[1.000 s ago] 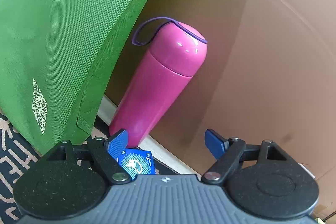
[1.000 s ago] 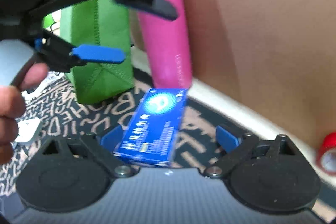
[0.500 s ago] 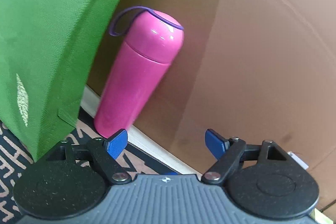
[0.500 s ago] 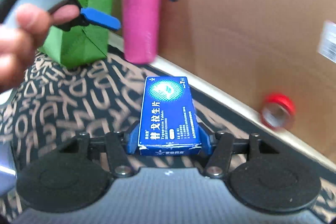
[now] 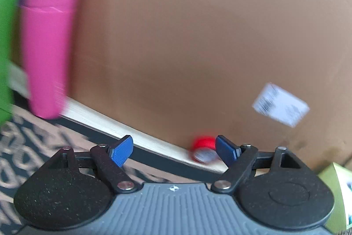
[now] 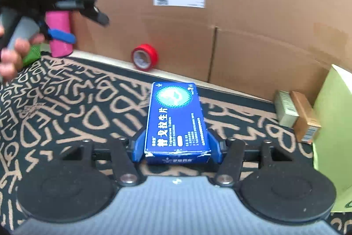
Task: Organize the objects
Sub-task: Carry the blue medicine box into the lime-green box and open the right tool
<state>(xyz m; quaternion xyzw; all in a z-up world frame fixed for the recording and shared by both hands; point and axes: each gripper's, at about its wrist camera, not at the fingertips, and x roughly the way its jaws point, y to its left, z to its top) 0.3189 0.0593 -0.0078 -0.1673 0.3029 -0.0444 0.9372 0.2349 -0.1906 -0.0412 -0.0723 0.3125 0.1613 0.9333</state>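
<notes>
Blue medicine box [image 6: 177,122], one; red tape roll [image 6: 144,56], one.

surface: bench [image 6: 66,107] — black cloth with tan lettering | back edge: pink bottle [image 6: 59,33] upright, red tape roll [image 6: 145,56] on its side, both by the cardboard wall [image 6: 253,14] | right: two small boxes [image 6: 297,113] touching — beside a green box [image 6: 330,124]

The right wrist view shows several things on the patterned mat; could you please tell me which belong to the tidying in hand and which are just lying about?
In hand:
- blue medicine box, clamped in the right gripper
- left gripper, open and empty

Lying about:
- red tape roll by the cardboard box
- pink bottle
- two small cartons
- green bag
</notes>
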